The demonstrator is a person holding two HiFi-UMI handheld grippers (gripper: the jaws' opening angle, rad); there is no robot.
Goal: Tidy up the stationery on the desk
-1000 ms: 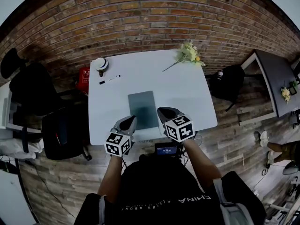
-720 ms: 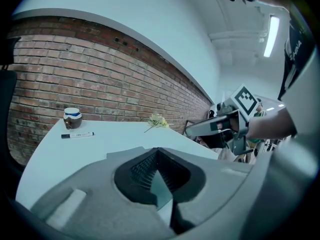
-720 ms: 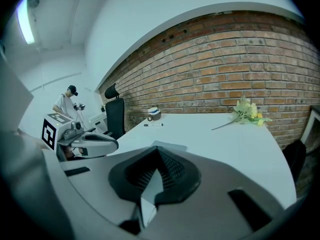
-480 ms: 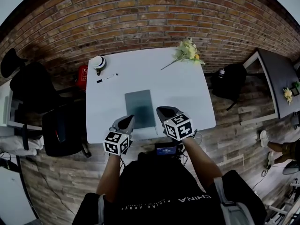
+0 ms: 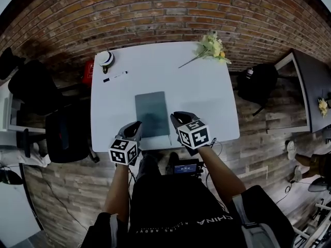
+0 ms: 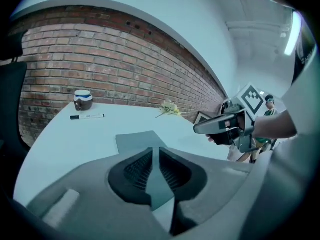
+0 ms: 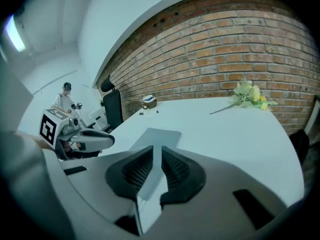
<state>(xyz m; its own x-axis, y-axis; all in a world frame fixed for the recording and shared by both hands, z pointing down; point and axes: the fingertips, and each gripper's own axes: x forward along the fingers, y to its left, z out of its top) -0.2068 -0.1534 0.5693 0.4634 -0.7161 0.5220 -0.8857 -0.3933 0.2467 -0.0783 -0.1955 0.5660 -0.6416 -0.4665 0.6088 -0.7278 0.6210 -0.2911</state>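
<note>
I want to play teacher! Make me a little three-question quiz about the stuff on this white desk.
1. True or false: the flowers lie at a far corner of the white desk.
2. Fill in (near or far): the grey pad lies flat, with one end close to the desk's ____ edge, the person's side.
3. Which thing lies closest to the marker pen?
A) the flowers
B) the round white-topped thing
C) the grey pad

Key: 1 true; 2 near; 3 B.
</note>
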